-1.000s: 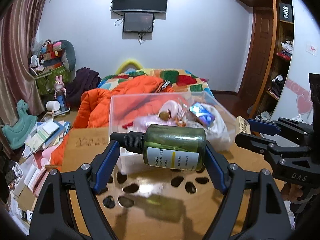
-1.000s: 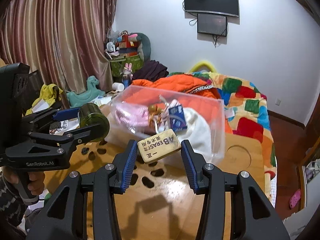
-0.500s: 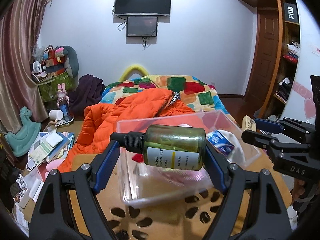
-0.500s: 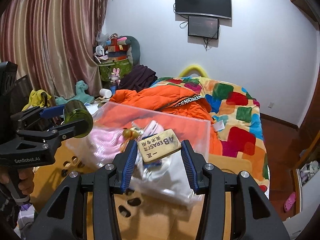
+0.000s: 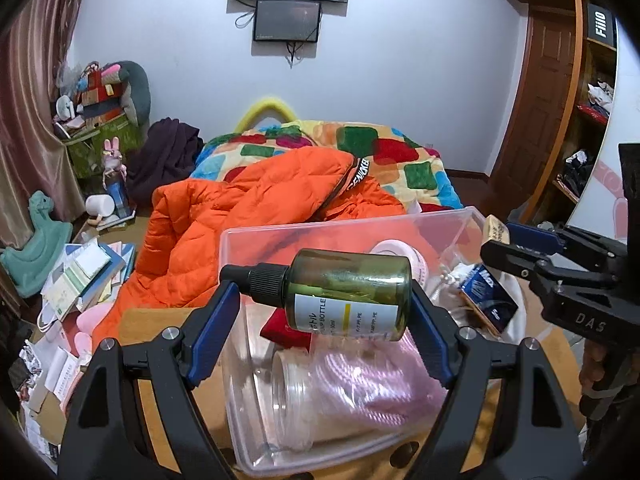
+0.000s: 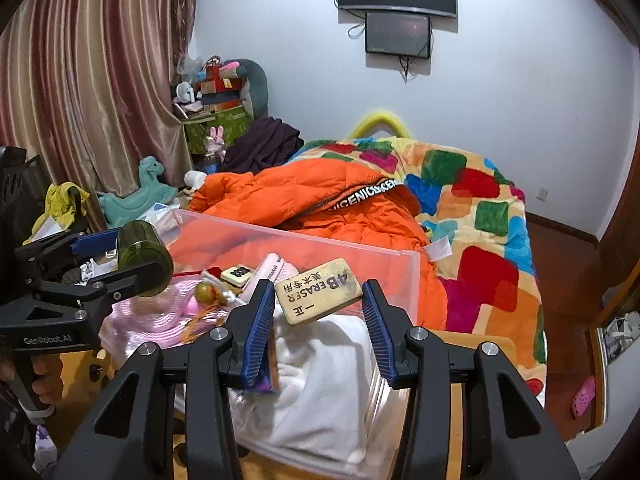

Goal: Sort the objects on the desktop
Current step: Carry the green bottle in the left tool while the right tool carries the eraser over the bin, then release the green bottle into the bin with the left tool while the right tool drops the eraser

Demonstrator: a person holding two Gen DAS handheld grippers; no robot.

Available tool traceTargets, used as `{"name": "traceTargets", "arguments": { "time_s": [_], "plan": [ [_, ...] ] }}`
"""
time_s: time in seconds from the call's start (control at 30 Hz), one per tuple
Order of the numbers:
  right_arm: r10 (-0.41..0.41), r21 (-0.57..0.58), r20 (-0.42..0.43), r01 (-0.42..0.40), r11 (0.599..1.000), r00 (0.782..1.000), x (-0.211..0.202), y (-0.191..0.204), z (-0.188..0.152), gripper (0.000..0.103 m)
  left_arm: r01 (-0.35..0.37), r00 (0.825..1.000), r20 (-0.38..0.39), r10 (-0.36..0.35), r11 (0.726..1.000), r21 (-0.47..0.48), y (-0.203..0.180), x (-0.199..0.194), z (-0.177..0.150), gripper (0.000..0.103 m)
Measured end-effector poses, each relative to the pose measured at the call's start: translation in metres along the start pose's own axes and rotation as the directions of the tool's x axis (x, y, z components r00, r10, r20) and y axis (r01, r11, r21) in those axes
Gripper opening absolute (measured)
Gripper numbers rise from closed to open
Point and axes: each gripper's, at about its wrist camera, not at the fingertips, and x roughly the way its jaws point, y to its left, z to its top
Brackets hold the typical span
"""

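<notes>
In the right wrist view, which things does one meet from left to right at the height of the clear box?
Left gripper → green bottle → golden bell → eraser → orange jacket → patchwork blanket

The left black plastic gripper (image 5: 326, 316) has blue ridged pads (image 5: 212, 336) and round silver screws (image 5: 170, 333). White letters on its side say GenRobot.AI. The right black plastic gripper (image 6: 319, 316) looks the same. A bare hand (image 6: 38, 380) shows on a handle.
</notes>
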Motion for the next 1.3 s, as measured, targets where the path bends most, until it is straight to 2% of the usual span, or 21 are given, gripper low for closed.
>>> {"name": "traceTargets", "arguments": {
  "time_s": [0.43,0.83,1.03,1.1,1.17,1.3],
  "plan": [
    [0.037,0.020,-0.050,-0.036,0.999,0.998,0.036,-0.005,0.003,0.042,-0.008,0.998,-0.057,0.008,1.000,-0.007,0.002,0.028,0.005,0.081],
    [0.004,-0.002,-0.076,-0.004,1.000,0.997,0.040,0.004,0.001,0.043,0.000,0.998,-0.062,0.001,1.000,0.010,-0.004,0.025,0.002,0.081],
    [-0.021,-0.009,-0.052,0.020,1.000,0.998,0.028,0.008,0.002,0.058,-0.001,0.999,-0.046,0.001,1.000,0.011,-0.006,0.015,0.002,0.082],
    [-0.022,-0.009,-0.043,0.021,1.000,0.999,0.021,0.010,0.002,0.065,0.000,0.999,-0.045,0.000,1.000,0.003,-0.006,0.011,0.002,0.082],
    [-0.052,-0.013,-0.023,0.052,0.999,0.998,0.013,0.011,0.002,0.076,0.003,0.999,-0.044,-0.003,1.000,-0.004,-0.006,0.008,0.001,0.082],
    [-0.094,-0.039,0.017,0.094,0.995,0.995,-0.006,0.017,0.000,0.081,-0.008,0.999,-0.039,0.008,1.000,-0.007,-0.007,-0.004,-0.002,0.091]
  ]
}}
